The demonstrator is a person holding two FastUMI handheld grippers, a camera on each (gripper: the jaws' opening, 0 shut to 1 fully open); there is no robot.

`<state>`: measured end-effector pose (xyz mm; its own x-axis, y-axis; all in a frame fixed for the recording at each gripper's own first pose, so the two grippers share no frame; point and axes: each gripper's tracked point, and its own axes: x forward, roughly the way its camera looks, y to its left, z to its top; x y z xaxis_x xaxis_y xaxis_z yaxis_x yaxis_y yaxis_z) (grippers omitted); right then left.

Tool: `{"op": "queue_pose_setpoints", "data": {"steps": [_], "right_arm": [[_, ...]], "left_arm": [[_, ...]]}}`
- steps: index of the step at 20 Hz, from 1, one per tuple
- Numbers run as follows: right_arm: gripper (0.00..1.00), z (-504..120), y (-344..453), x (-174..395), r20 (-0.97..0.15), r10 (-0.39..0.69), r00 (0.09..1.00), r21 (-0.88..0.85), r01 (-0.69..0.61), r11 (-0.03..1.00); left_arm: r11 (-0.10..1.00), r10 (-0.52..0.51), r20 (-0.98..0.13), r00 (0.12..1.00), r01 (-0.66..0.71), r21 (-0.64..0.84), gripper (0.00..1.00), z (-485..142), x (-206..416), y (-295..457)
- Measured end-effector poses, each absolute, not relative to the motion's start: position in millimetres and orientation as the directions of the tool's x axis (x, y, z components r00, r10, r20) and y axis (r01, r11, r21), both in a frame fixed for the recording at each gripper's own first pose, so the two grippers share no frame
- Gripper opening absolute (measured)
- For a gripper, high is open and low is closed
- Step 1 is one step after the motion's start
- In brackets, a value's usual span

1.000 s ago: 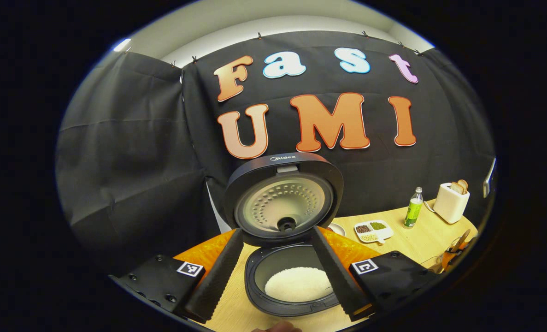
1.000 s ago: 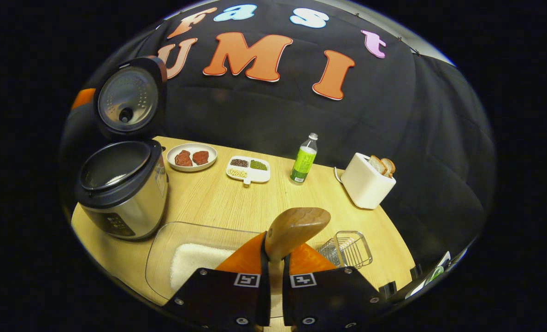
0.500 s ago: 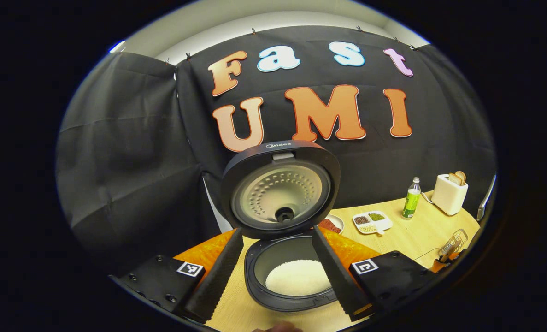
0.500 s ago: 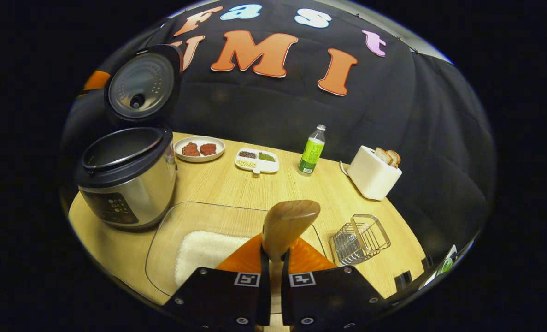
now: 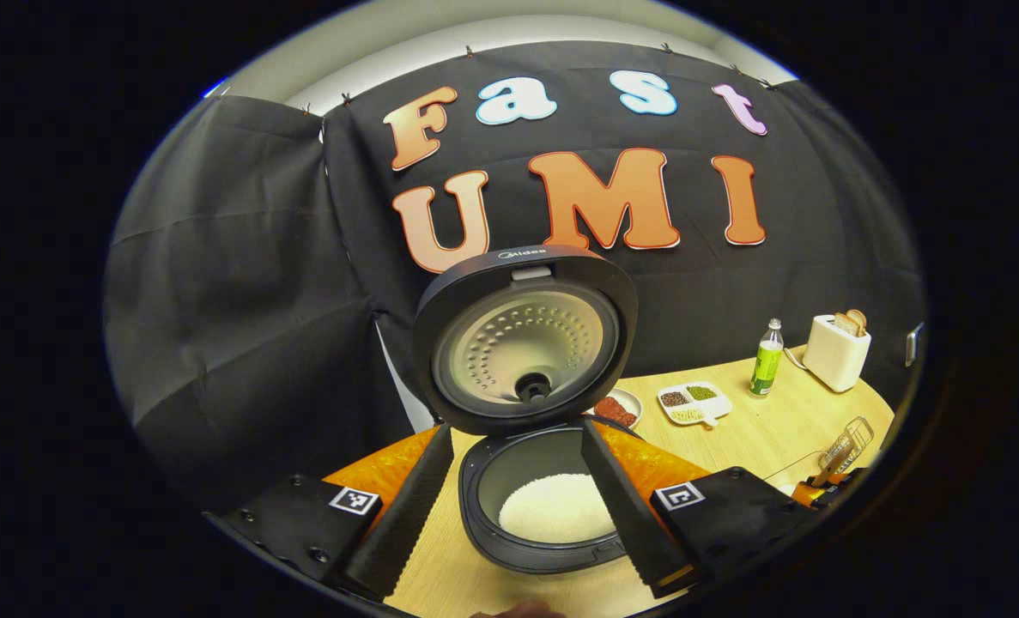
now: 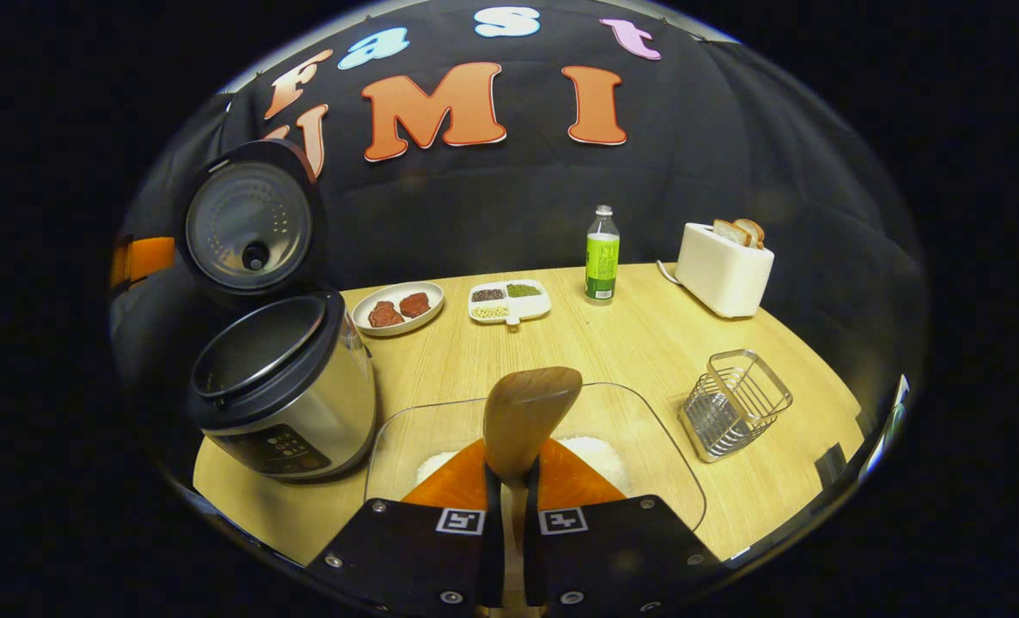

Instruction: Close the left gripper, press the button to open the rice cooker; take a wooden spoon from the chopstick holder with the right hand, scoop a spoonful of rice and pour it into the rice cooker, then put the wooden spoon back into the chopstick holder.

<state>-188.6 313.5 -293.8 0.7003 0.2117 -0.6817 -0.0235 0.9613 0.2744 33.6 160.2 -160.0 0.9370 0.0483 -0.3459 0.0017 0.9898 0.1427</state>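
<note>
Right now the wooden spoon [image 6: 530, 414] stands upright, clamped by its handle between both fingers of the right gripper [image 6: 509, 515], its bowl above the clear rice tray [image 6: 655, 446] near the table's [image 6: 629, 343] front edge. Left of it, the rice cooker [image 6: 282, 390] gapes open, lid [image 5: 524, 339] up, "Midea" on its rim, white rice [image 5: 556, 519] inside. The left gripper [image 5: 513, 515] hangs spread wide over the pot. The wire chopstick holder [image 6: 735, 403] sits right, with bare wood around it.
</note>
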Motion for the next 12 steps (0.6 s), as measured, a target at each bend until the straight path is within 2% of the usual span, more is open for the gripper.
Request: {"op": "queue_pose_setpoints", "data": {"steps": [2, 3, 4, 7, 8, 11, 12], "right_arm": [[0.09, -294.0, 317.9, -186.4, -0.681, 0.226, 0.696, 0.303, -0.013, 0.953], [0.08, -295.7, 318.2, -184.6, -0.686, 0.226, 0.692, 0.31, -0.003, 0.951], [0.08, -295.6, 317.3, -182.4, -0.685, 0.228, 0.691, 0.324, 0.008, 0.946], [0.09, -298.0, 315.4, -182.8, -0.692, 0.249, 0.678, 0.393, 0.063, 0.917], [0.09, -297.7, 315.8, -182.1, -0.688, 0.258, 0.678, 0.418, 0.08, 0.905], [0.08, -295.4, 318.2, -184.0, -0.684, 0.278, 0.674, 0.44, 0.078, 0.895], [0.09, -296.1, 318.4, -184.4, -0.686, 0.278, 0.672, 0.447, 0.088, 0.89]], "left_arm": [[0.99, 0.042, -0.347, 0.937, 0.008, 0.143, 1.0, -159.8, 33.6, 159.2], [0.99, 0.038, -0.349, 0.936, 0.013, 0.143, 0.95, -161.0, 34.5, 159.0], [0.99, 0.036, -0.352, 0.935, 0.016, 0.144, 1.0, -161.4, 33.9, 158.9], [0.99, 0.031, -0.359, 0.933, 0.021, 0.142, 1.0, -162.5, 34.3, 158.8], [0.989, 0.033, -0.361, 0.932, 0.021, 0.144, 0.94, -163.2, 34.8, 160.0], [0.99, 0.034, -0.367, 0.93, 0.02, 0.142, 0.95, -164.5, 34.3, 161.5], [0.99, 0.032, -0.369, 0.929, 0.022, 0.141, 1.0, -164.6, 34.2, 161.2]]}}
